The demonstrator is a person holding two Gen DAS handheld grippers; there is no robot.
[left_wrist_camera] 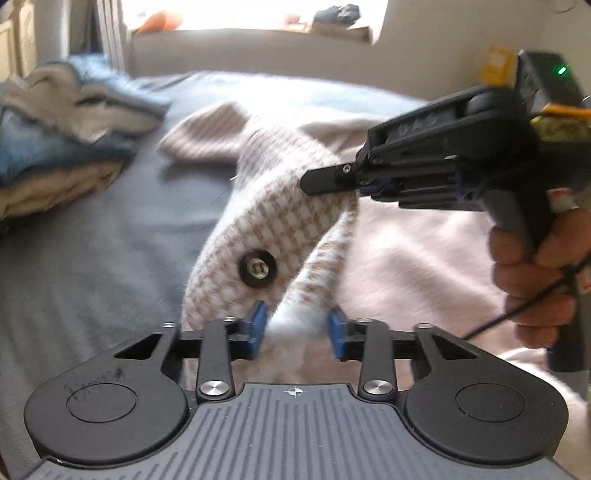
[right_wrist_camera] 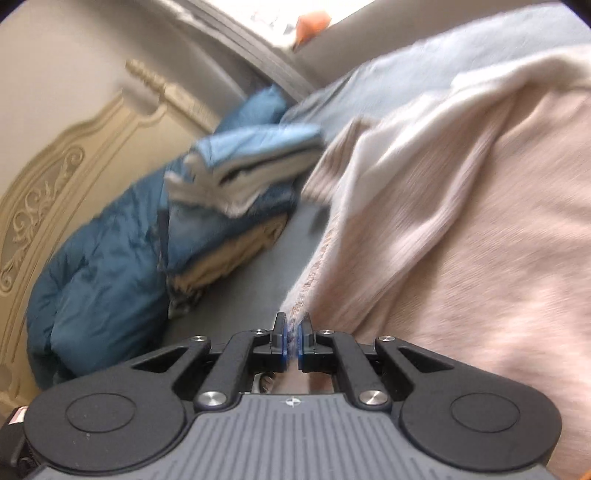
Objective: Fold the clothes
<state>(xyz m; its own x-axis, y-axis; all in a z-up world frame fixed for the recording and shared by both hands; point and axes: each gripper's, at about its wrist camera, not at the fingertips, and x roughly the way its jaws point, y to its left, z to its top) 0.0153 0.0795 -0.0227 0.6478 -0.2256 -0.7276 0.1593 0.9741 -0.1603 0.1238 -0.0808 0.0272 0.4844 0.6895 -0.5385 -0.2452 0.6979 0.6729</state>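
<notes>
A pale pink garment (left_wrist_camera: 424,240) with a beige houndstooth inner side and a black button (left_wrist_camera: 257,268) lies partly lifted off the bed. In the left wrist view, my left gripper (left_wrist_camera: 298,326) has a bunched fold of the garment filling the gap between its blue pads (left_wrist_camera: 258,328). My right gripper (left_wrist_camera: 314,181) comes in from the right, held by a hand (left_wrist_camera: 532,277), its tips pinched on the checked edge. In the right wrist view, my right gripper (right_wrist_camera: 293,334) is shut on the garment's (right_wrist_camera: 461,221) fuzzy edge, and the cloth hangs taut from it.
A stack of folded clothes (left_wrist_camera: 55,140) (right_wrist_camera: 240,173) sits on the grey bed sheet (left_wrist_camera: 110,266) to the left. A blue puffy jacket (right_wrist_camera: 103,277) lies against the cream carved headboard (right_wrist_camera: 44,184). A window sill (left_wrist_camera: 240,33) runs behind the bed.
</notes>
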